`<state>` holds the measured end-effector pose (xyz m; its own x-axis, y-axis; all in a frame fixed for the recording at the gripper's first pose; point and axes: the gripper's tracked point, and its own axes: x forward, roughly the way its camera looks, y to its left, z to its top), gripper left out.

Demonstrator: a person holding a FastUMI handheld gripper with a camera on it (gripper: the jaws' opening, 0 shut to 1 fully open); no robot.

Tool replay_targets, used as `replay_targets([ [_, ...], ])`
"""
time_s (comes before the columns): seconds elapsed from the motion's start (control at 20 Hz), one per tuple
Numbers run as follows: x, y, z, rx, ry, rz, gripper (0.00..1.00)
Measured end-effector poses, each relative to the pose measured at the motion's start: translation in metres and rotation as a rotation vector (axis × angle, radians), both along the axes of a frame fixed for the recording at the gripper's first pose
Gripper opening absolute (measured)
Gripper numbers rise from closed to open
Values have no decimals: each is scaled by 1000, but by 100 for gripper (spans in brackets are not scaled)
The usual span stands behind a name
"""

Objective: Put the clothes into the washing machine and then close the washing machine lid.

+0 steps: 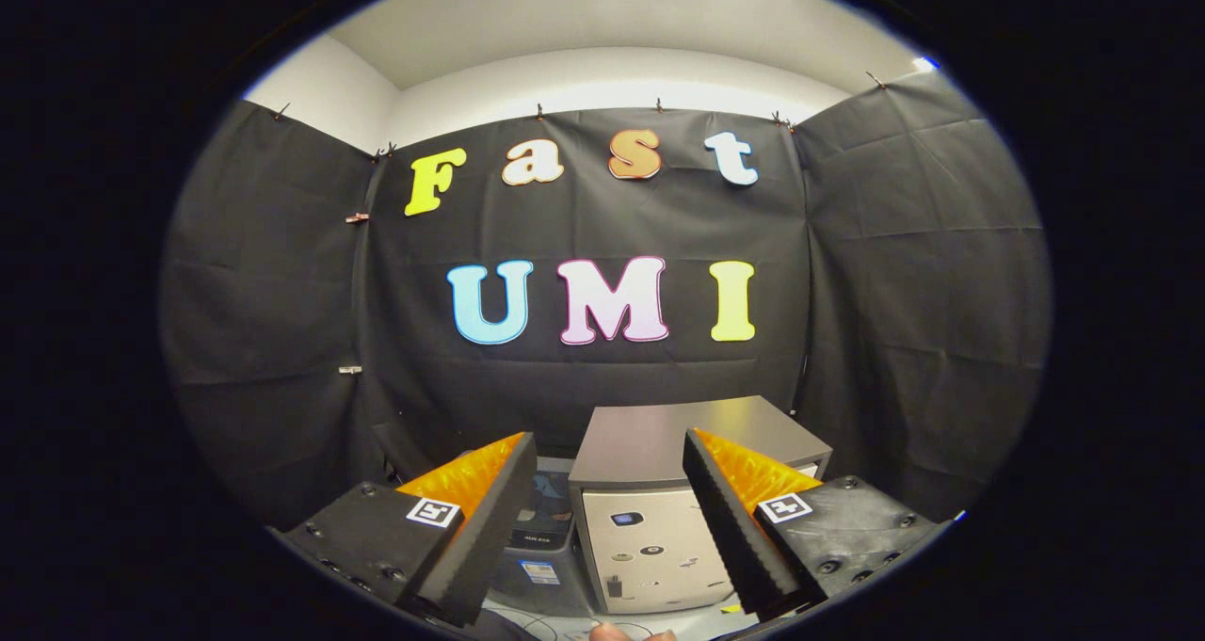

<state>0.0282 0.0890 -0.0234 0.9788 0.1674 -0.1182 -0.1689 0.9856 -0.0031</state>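
Washing machine [659, 528] — a small boxy unit with a flat dark top and a pale front panel — stands just ahead of the gripper [610, 472], seen through the gap between its two fingers. The fingers are spread wide apart with nothing held between them. Left of the machine, partly behind the left finger, sits a dark container [544, 528] carrying small labels. The pale surface [565, 622] beneath shows thin cables, and a fingertip [612, 632] peeks in low between the fingers. Black cloth [894, 293] drapes the booth's walls on three sides, clipped along the top, with a white wall [602, 76] and ceiling above.
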Motion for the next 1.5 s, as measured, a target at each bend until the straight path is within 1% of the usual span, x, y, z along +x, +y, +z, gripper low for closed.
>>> replay_targets([
  [0.25, -23, -4, 11, -56, -51, -22, 100],
  [0.35, -28, -5, 14, -50, -59, -22, 100],
  [0.7, -33, -6, 11, -21, -47, -40, 100],
  [1.1, -38, 4, 11, -44, -44, -24, 100],
  [1.5, -36, -2, 14, -40, -47, -40, 100],
])
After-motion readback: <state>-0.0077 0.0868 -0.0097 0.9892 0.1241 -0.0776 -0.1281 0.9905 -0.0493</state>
